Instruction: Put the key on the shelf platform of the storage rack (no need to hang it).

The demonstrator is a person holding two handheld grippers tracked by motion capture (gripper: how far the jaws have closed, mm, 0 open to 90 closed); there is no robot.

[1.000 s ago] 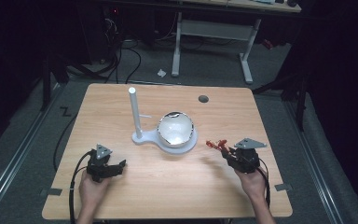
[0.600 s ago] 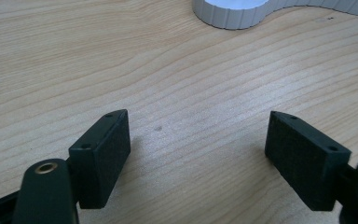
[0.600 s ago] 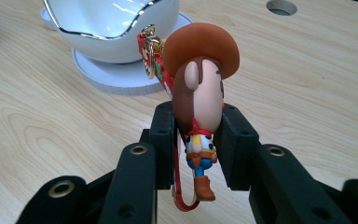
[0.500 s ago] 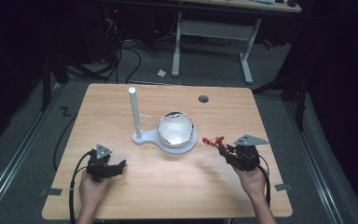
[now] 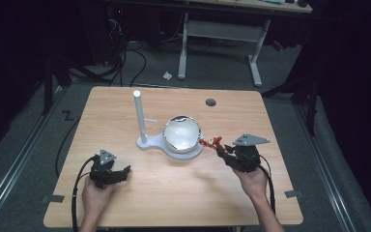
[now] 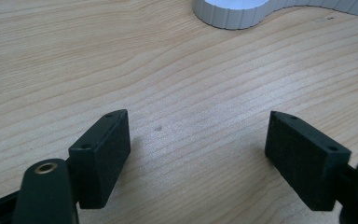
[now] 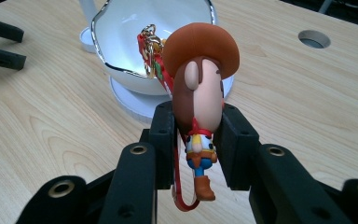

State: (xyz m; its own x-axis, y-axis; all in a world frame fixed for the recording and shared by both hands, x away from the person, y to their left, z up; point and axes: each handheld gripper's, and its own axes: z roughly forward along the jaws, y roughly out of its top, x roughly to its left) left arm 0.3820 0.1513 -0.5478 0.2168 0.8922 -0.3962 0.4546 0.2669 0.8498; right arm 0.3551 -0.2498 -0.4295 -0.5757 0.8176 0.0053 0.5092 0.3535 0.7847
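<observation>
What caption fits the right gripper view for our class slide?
Right gripper shut on a cowboy keychain, held before a white bowl on a wooden table.

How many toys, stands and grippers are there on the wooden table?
Cowboy figure keychain with brown hat: 1
White stand with upright post and shiny bowl: 1
Black grippers held in hands, left and right: 2
Total: 4

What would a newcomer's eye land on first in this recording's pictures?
Probably the cowboy figure keychain, pinched head-up in the right claw just short of the shiny white bowl. That bowl sits on a white stand with an upright post, mid-table. The left claw rests open over bare wood at the near left of the table.
</observation>
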